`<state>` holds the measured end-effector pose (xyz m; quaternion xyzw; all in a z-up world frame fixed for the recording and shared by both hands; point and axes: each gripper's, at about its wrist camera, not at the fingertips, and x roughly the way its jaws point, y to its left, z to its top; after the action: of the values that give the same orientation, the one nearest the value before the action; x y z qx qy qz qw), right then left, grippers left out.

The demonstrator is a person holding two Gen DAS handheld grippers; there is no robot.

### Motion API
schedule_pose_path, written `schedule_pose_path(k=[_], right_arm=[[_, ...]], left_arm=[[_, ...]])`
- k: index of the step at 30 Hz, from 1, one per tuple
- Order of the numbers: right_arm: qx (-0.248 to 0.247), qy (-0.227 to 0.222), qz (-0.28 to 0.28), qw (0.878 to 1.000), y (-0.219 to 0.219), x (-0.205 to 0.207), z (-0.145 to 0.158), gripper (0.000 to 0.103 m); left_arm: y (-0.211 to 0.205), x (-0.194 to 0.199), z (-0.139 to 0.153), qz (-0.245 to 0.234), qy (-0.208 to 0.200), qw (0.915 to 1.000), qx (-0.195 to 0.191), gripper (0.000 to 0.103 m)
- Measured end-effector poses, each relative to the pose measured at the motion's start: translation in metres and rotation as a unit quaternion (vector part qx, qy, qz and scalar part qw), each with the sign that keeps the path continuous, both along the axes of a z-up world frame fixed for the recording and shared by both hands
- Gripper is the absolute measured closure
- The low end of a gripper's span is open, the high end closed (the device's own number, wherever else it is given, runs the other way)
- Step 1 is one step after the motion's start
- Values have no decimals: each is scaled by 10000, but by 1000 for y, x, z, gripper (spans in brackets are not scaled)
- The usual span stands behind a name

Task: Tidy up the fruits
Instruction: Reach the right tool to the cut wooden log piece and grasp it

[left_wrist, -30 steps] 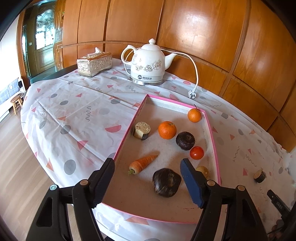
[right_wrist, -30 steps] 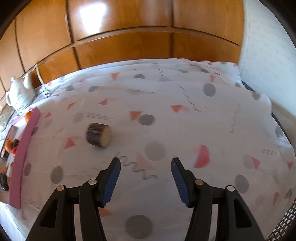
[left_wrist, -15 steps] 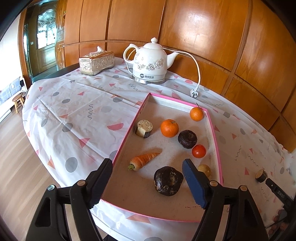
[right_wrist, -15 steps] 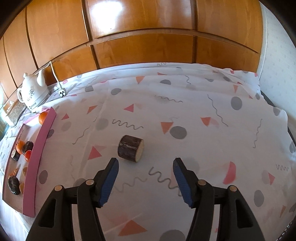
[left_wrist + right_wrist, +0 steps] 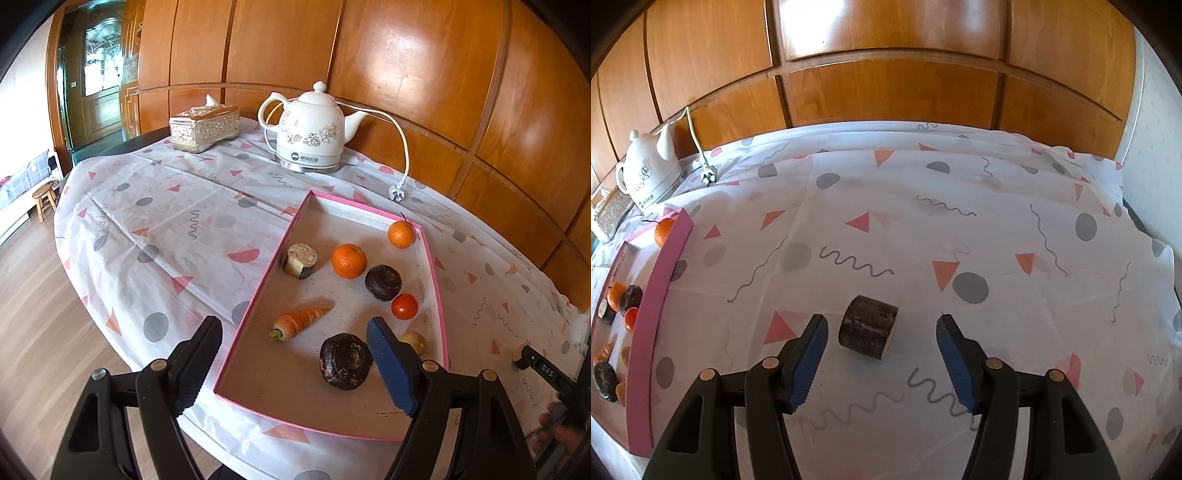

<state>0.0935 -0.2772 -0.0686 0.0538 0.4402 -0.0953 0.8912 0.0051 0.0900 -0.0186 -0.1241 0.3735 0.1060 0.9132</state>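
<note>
A pink-rimmed tray (image 5: 258, 295) holds a carrot (image 5: 301, 321), two oranges (image 5: 349, 260), a tomato (image 5: 404, 306), two dark round fruits (image 5: 345, 360), a cut pale-topped piece (image 5: 301, 258) and a small yellowish fruit (image 5: 415, 341). My left gripper (image 5: 292, 328) hovers over the tray's near end with its jaws opening and nothing between the pads. On the cloth to the tray's right lies a short dark cylinder with a pale cut end (image 5: 868, 328). My right gripper (image 5: 881, 323) is open around it, with a gap on both sides.
A white kettle (image 5: 312, 136) with cord and plug (image 5: 396, 192) and a silver tissue box (image 5: 205, 127) stand at the table's back. Wood panelling runs behind. In the right wrist view the tray wall (image 5: 661, 288) stands at the far left. The table edge drops to the floor on the left.
The right gripper has travelled toward the dark cylinder, which was ahead and to the left and now lies between its fingers. The left gripper's jaws stand slightly wider; it has stayed in place.
</note>
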Motion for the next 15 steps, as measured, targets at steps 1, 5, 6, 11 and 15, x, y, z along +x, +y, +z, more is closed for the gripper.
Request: schedule_pose_path(k=[1,5,6,11,15], right_arm=[[-38,9,-1,10000,1,2,-1,41],[-108,52,-27,9999,2,7,-3,41],[-142,56,-33,9999,2,8,-4,41],[-215,77,-67,9997,1,9,-5,41],[-231,82,-94,9997,0,10,-6,41]], left_arm=[[0,0,0,4,1,10000,-1,22],[0,-1,0,8,-13,10000,0,22],[0,-1,0,10,-8,10000,-5,22],[2,-1,-2,5,15,10000,-28,22],[2,-1,-2,-7,16,10000,-29,22]])
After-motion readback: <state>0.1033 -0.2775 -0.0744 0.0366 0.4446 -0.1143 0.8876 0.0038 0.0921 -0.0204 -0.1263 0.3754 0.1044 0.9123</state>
